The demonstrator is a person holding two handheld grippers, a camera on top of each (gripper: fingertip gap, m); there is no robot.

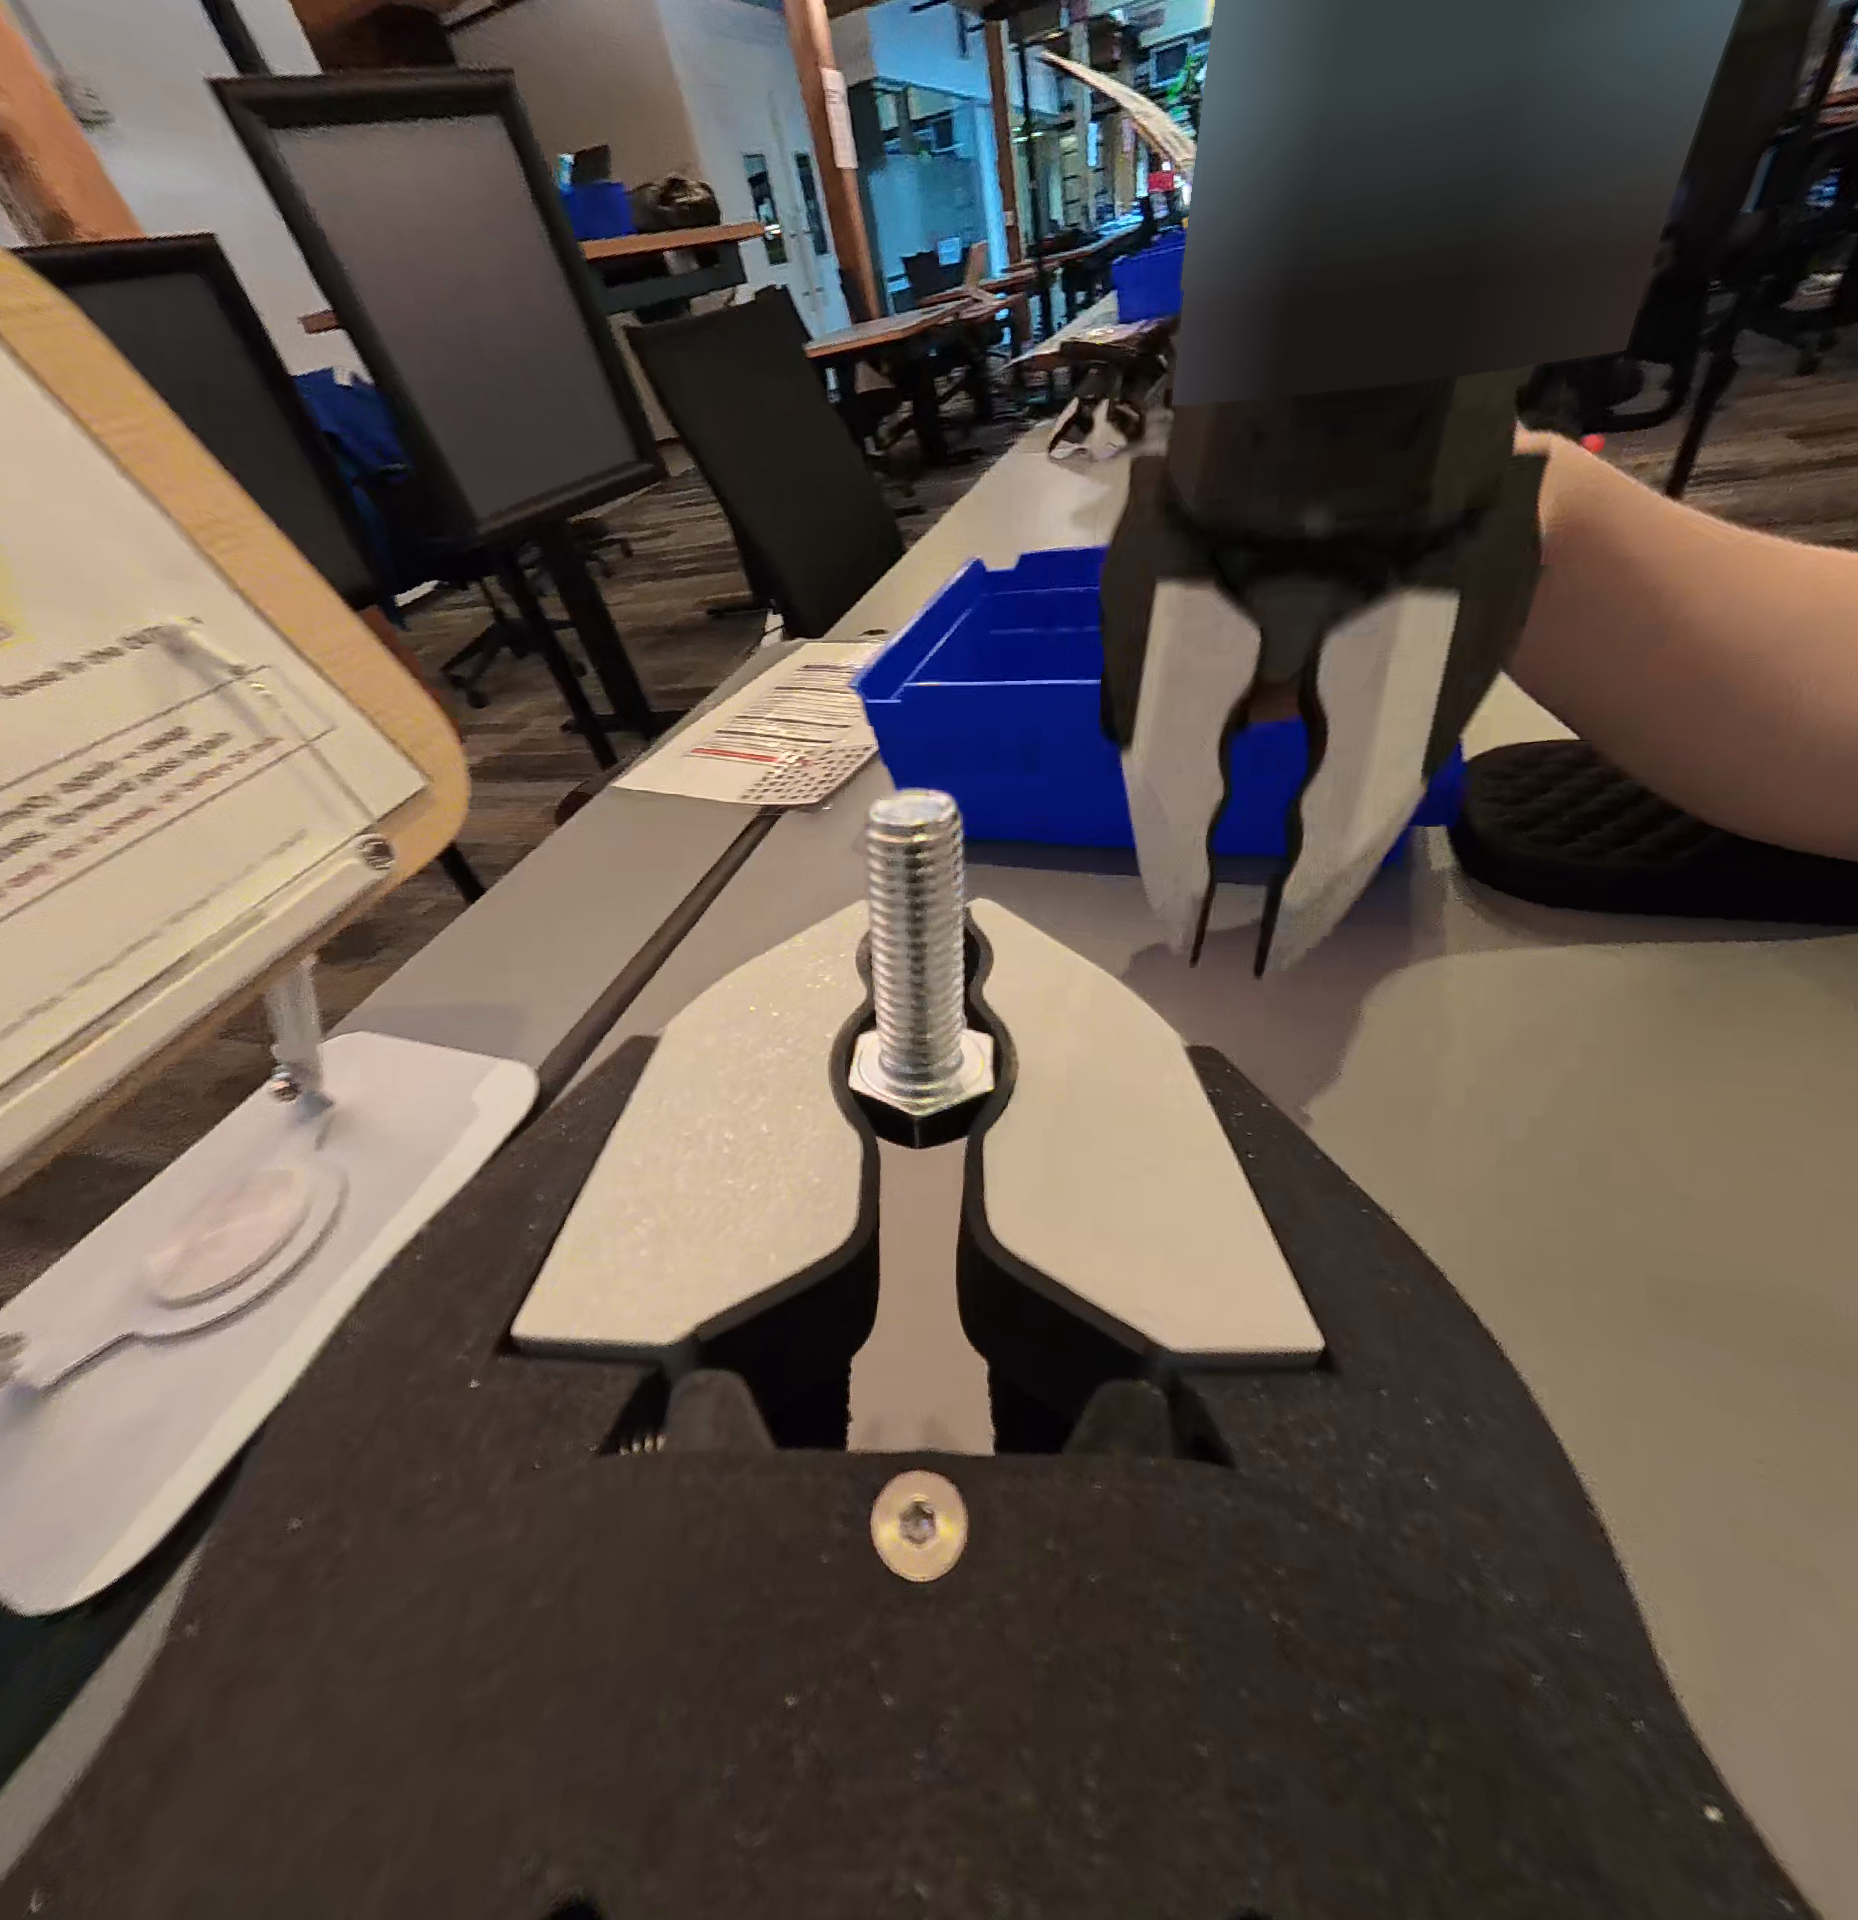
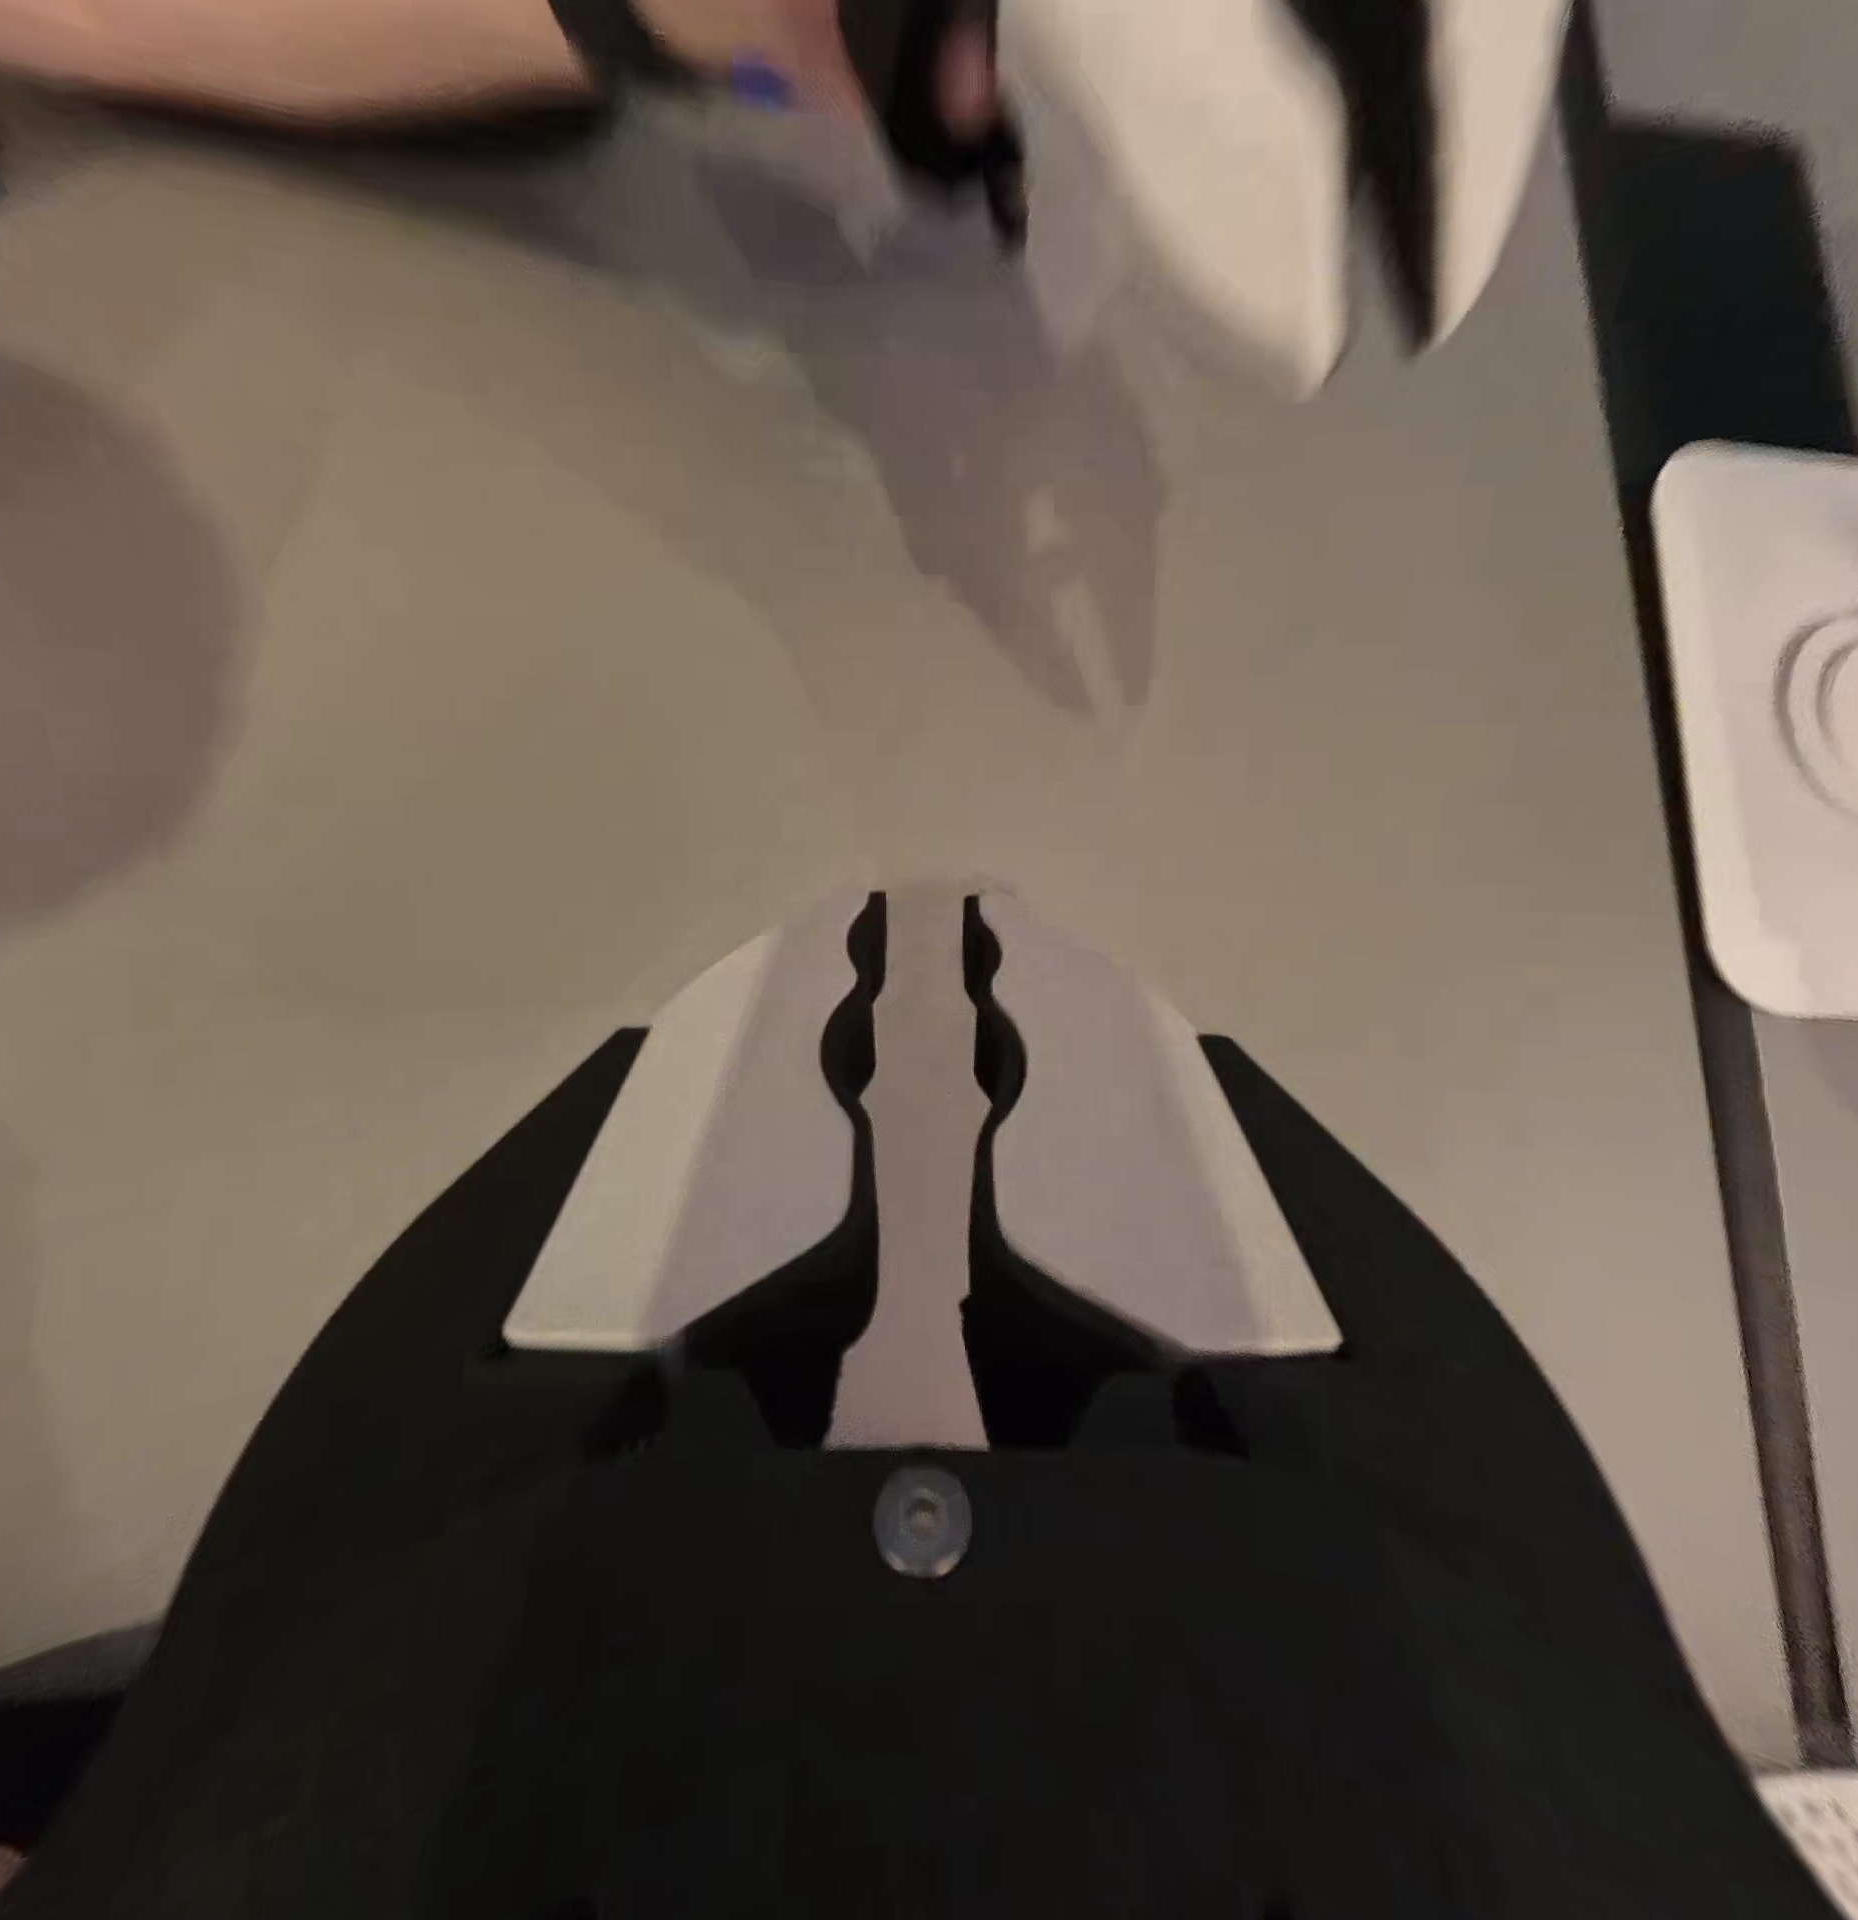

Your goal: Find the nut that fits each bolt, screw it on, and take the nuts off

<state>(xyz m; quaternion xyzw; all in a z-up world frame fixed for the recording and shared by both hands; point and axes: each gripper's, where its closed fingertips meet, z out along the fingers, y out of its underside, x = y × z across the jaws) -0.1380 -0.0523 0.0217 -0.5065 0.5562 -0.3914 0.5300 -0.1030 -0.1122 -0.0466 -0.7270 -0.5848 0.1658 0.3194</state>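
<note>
Left fingers (image 1: 738, 1132) clamped on the hex head of a silver bolt (image 1: 914, 935), threaded shank upright and bare, no nut anywhere on it. Left gripper (image 1: 920, 1049) thus holding the task's piece steady, close over the grey desk (image 1: 1527, 1195) near its left edge. Beside it, on that edge, the white base plate (image 1: 177, 1351) of a tilted sign stand (image 1: 125, 644).

Farther out, right gripper (image 1: 1231, 935) pointing tips-down above the desk, fingers (image 2: 1112, 1122) slightly apart with only a narrow gap and nothing between them; right wrist view blurred, showing bare desk (image 2: 489, 727) below and no nut.

Behind it, a blue bin (image 1: 966, 707) toward the far edge, contents hidden by its wall, with a printed sheet (image 1: 769, 738) just to its left and a black padded mat (image 1: 1631, 831) under a forearm (image 1: 1683, 675) to the right.

Judged early for this bolt: held and presented, but matching nut not yet fetched, nothing threaded, unscrewing still ahead. Other bolts and nuts not visible.
</note>
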